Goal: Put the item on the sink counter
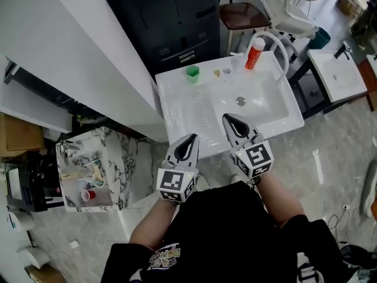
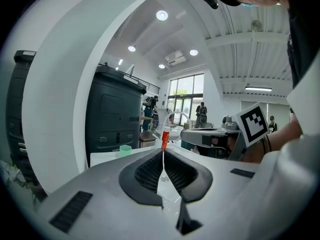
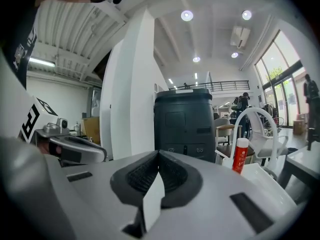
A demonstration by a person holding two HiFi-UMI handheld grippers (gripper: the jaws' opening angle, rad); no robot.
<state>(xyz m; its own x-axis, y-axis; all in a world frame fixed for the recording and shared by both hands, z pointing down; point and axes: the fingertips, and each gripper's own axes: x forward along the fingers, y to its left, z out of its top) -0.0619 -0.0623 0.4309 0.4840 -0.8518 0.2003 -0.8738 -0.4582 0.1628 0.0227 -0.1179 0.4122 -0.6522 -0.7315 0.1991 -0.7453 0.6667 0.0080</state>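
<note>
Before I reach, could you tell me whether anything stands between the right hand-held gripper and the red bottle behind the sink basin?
Nothing visible does. Only the open white basin and its drain lie between the right hand-held gripper and the red bottle; the faucet arches beside the bottle.

Small bits point(image 1: 217, 73) on the sink counter point(image 1: 179, 102), perhaps two, unidentifiable

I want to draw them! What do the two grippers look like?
The left gripper and right gripper match: light grey shells tapering to a point, with dark ridged pads inside. Each carries a white cube printed with black square markers. The person wears a black top.
</note>
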